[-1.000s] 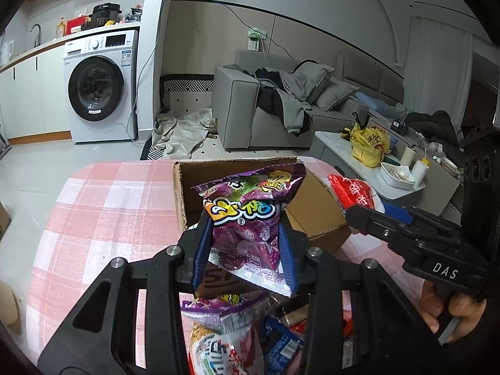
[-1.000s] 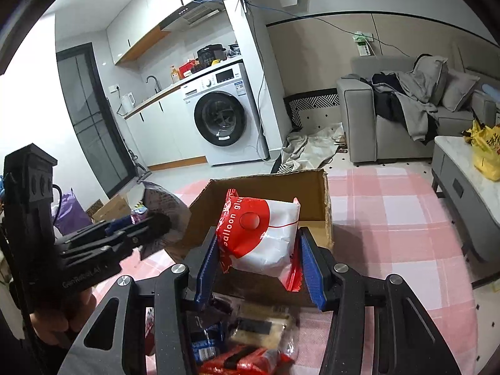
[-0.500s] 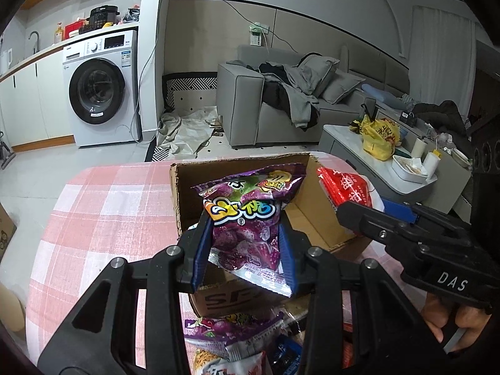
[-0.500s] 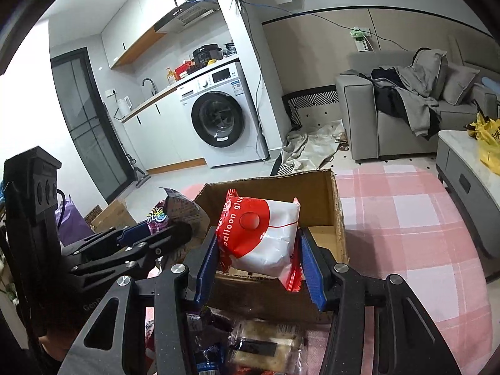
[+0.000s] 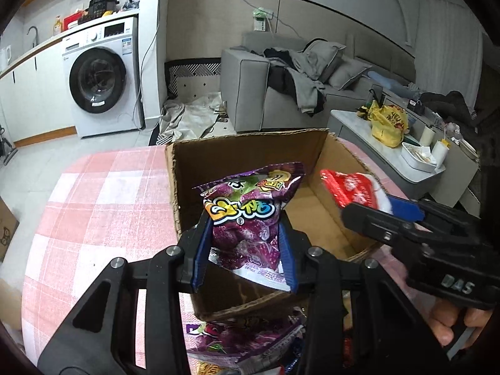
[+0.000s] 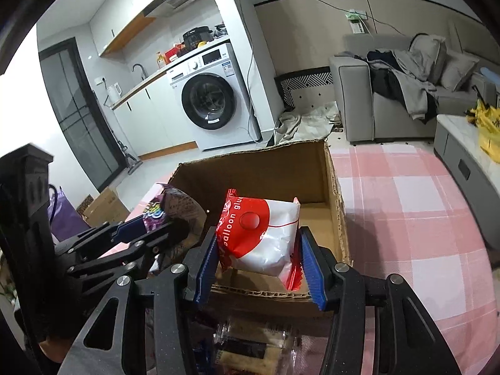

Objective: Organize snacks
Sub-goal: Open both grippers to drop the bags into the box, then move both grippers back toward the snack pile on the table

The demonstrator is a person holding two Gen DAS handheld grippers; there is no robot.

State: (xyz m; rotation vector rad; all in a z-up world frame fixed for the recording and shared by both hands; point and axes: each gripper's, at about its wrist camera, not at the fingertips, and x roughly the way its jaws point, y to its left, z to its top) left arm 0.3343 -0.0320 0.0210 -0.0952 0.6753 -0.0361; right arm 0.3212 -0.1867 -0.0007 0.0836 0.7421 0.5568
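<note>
An open cardboard box (image 5: 250, 150) stands on the pink checked tablecloth (image 5: 109, 193). My left gripper (image 5: 243, 228) is shut on a purple snack bag (image 5: 247, 197), held upright over the box's near left corner. My right gripper (image 6: 258, 237) is shut on a red-and-white packet (image 6: 268, 218), which hangs over the box (image 6: 265, 172) just past its near wall. In the left wrist view the right gripper (image 5: 372, 203) reaches in from the right with the red-and-white packet (image 5: 347, 184) above the box's floor. The right wrist view shows the left gripper (image 6: 162, 222) and the purple bag (image 6: 175, 203) at the box's left side.
Loose snacks lie in front of the box: another purple bag (image 5: 243, 337) and clear-wrapped packs (image 6: 250, 343). A person's hand (image 5: 450, 328) holds the right gripper. Beyond the table's right edge is a coffee table with a yellow bag (image 5: 387, 118). Bare tablecloth (image 6: 406, 218) lies right of the box.
Both grippers have moved forward and down towards the box with their packets still held. The box now looks closer and the loose snacks have slid towards the bottom edge.
</note>
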